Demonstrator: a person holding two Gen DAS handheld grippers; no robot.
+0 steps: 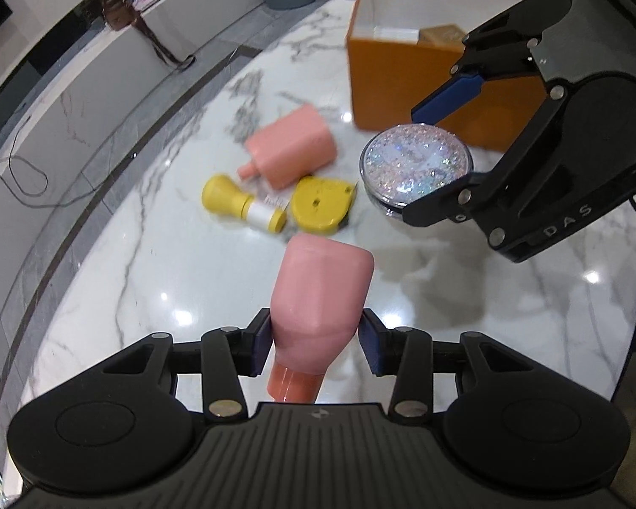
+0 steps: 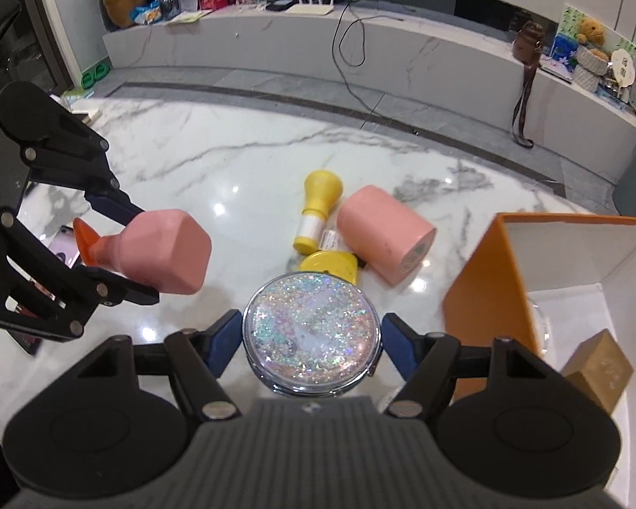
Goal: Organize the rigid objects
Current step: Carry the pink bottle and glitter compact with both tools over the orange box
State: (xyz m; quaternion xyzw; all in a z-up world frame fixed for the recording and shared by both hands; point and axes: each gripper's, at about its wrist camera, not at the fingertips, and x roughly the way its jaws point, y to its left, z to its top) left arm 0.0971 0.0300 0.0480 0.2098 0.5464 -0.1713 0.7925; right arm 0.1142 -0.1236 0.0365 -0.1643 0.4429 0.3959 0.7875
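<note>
Marble bench (image 1: 148, 280) fills both views, with a small heap of things at its middle. Left gripper (image 1: 316, 339) has its jaws partly closed on a pink bottle (image 1: 318, 301), pads pressing its sides near the orange cap (image 1: 292, 384); the bottle hangs clear of the bench at lower centre of the left view. Right gripper (image 2: 311, 337) has its jaws about half open and clamped on a glitter case (image 2: 311, 331), a round disc gripped at its rim, seen at lower centre of the right view and right of centre in the left. Between the two held things and the far bench edge lie a second pink bottle (image 1: 292, 150) on its side, a yellow bottle (image 1: 241, 205) on its side just beside it, and a flat yellow piece (image 1: 320, 205) touching both. Orange box (image 1: 411, 76) stands open at upper right of the left view, just behind the glitter case, with a gold block (image 2: 598, 371) inside.
</note>
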